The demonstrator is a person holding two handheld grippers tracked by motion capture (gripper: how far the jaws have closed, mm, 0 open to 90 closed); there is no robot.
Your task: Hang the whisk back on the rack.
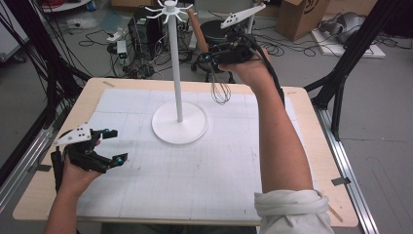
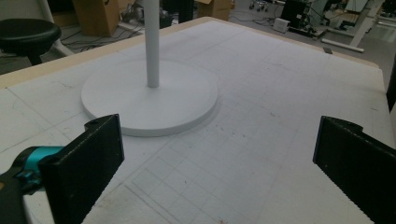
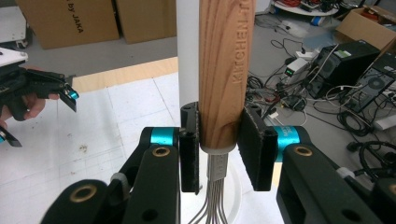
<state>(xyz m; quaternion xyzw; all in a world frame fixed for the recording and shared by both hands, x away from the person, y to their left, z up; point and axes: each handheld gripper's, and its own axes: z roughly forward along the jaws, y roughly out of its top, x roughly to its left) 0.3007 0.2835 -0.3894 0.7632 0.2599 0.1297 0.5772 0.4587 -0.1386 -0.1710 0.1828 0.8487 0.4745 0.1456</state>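
Whisk held raised beside hook stand

The whisk is clamped by its wooden handle in the right tool, wires down, beside the stand pole, presumably for hanging; the left tool is kept wide open and empty over the desk

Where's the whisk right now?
The whisk hangs in the air, wires down, clamped by its wooden handle in the right tongs, above the table's far edge and just right of the white stand's pole.
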